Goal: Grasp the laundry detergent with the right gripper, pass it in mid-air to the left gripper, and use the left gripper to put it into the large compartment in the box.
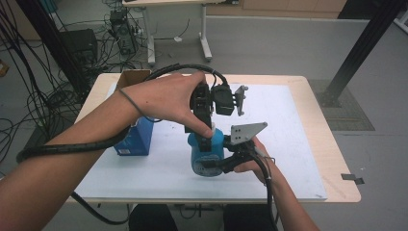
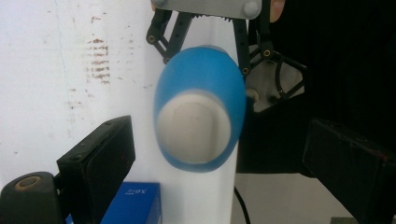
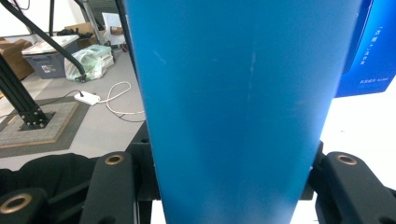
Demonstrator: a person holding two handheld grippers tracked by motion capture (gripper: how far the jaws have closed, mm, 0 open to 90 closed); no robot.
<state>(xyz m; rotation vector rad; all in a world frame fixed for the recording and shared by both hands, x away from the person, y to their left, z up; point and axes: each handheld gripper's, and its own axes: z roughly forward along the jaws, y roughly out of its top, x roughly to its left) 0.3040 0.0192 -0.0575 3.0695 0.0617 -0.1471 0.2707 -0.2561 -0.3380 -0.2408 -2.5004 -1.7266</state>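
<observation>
Near the front edge of the white surface (image 1: 288, 144), the right gripper (image 1: 230, 161), held low and level, has its fingers clamped around an upright blue bottle (image 1: 204, 149). The left gripper (image 1: 204, 130) points steeply down above the bottle's white cap (image 2: 194, 128), its fingers (image 2: 100, 158) spread wide, holding nothing. A blue box (image 1: 137, 137) stands nearby.

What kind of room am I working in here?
Most likely a lab or workshop: black cables tangle over a bare grey floor, a black metal frame post stands beside the table, and another desk stands behind.
</observation>
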